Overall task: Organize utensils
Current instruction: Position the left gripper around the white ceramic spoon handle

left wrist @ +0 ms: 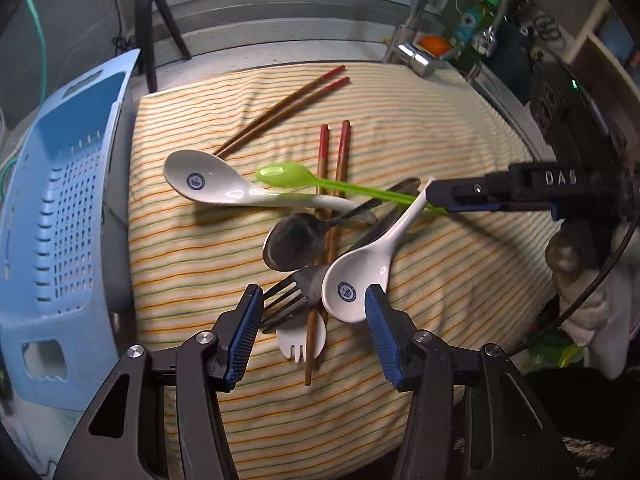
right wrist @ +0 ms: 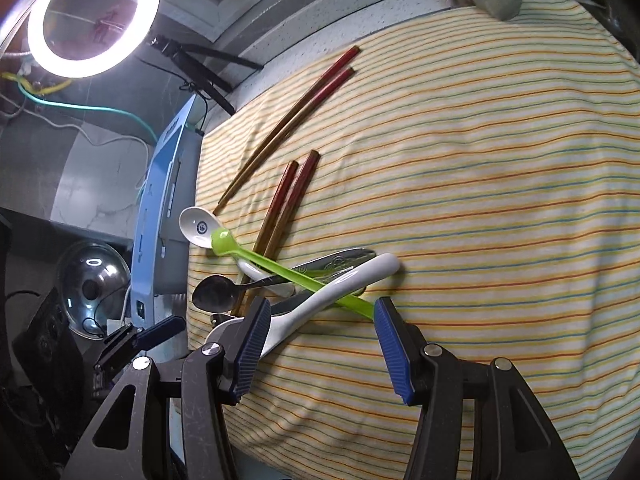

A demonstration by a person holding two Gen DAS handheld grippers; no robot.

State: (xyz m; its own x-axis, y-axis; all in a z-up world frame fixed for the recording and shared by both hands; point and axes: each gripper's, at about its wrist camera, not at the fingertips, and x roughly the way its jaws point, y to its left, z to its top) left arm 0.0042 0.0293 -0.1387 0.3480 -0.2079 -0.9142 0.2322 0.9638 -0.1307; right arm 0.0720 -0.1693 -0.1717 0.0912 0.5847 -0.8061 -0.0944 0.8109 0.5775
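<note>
Green spoon [left wrist: 320, 183], bowl toward blue basket [left wrist: 60, 216], handle toward right tool [right wrist: 316, 316]

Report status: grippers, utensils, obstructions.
Left gripper open over fork and white spoon. Right gripper open at green spoon. Utensils piled crosswise, chopsticks underneath.

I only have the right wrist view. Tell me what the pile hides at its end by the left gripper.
Observer: A metal fork lies there, its tines between the open fingers of the left gripper.
Operator: Report anything under that fork.
Observer: A white plastic fork pokes out beneath it, with a wooden chopstick lying across it.
Operator: Describe the blue basket's inside.
Observer: The blue basket has rows of drain slots and a handle cut-out near its rim.
</note>
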